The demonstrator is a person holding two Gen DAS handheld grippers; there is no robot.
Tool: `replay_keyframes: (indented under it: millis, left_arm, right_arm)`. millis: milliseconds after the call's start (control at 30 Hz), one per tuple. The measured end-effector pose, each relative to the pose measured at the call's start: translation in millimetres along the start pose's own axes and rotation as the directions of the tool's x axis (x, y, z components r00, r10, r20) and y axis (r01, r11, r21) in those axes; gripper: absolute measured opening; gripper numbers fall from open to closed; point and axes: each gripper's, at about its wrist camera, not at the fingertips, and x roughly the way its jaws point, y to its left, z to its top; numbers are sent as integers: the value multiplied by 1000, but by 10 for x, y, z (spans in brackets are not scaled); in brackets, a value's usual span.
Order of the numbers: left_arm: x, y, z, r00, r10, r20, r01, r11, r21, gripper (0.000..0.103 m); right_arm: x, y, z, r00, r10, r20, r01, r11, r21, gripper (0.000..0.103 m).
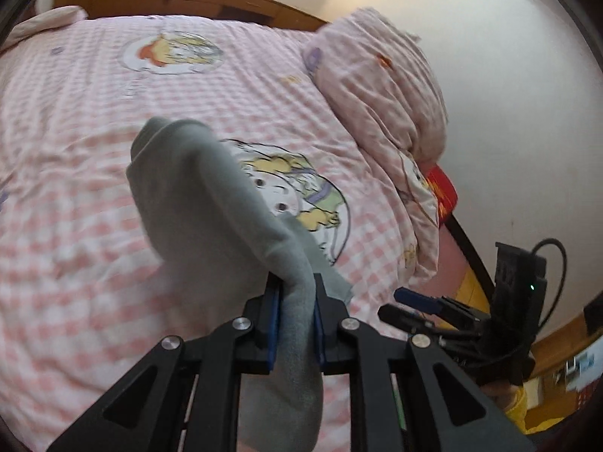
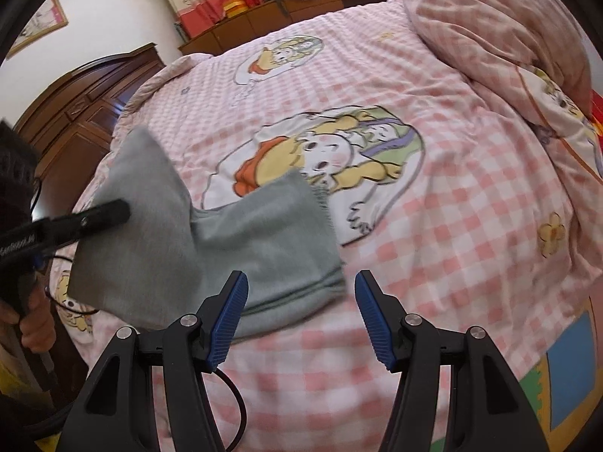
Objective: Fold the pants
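Observation:
Grey pants (image 2: 230, 248) lie partly folded on the pink checked bedspread (image 2: 452, 203). In the left wrist view my left gripper (image 1: 296, 293) is shut on a bunched edge of the grey pants (image 1: 196, 196), which rise from the blue pads and drape away over the bed. The right wrist view shows that same left gripper (image 2: 113, 211) at the left, holding one end of the pants lifted. My right gripper (image 2: 301, 286) is open just short of the folded near edge, with nothing between its blue pads. It also appears in the left wrist view as the right gripper (image 1: 410, 305), low on the right.
A rumpled pink quilt (image 1: 380, 86) is piled along the bed's right side, against the wall. A wooden cabinet (image 2: 312, 0) with dark clothes on it stands beyond the bed, and a dark wooden wardrobe (image 2: 75, 113) to the left. A hand (image 2: 34, 327) grips the left tool.

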Motion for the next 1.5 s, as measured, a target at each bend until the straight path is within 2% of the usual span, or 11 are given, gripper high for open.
replay_keyframes:
  millis: [267,433,600,733,933,1100,1233,1267,1300,1333,1500]
  left_arm:
    - [890,-300,213,992,19,-124,-15,999,37,15]
    - [1161,-405,207,983,71,-170,-61,996,63,23]
    - [957,-405,226,989,16,-147,-10,999,39,35]
    - [624,-399,272,997,48,-68,-43,997,65,50]
    - [387,-105,119,984,172,-45,-171,985,27,50]
    - [365,241,-87,977,190,-93,-198,977,-82,50]
    - [348,396,-210,969,223,-108,-235,965,-114,50]
    - [354,409,-232,968,225,-111,-237,964,-120,51]
    - [348,445,-267,968,222,-116,-237,962,-133,52]
    - [354,467,-286,969,218,-119,-234,962,-143,53]
    - [416,499,-371,969,221,-112,-238,956,-169,70]
  right_arm:
    - [-62,-322,-76,1000,-24,-2,24,997,69,61]
    - [-35,-430,-102,1000,-20,-10,21,995,101,61]
    - [10,-437,-110,1000,7,-18,-5,994,113,61]
    - [48,-382,-78,999,31,-19,-28,993,111,61]
    - [84,-247,87,995,104,3,-104,991,86,61]
    - [349,-102,216,990,129,-53,-127,991,40,61]
    - [539,-28,266,982,161,-93,-159,987,34,61]
    - [567,-11,277,981,169,-93,-167,986,28,54]
    - [589,13,286,980,178,-90,-177,984,16,28]
    - [600,21,300,981,173,-88,-173,985,9,15]
    - [420,-131,327,988,155,-17,-154,987,45,10]
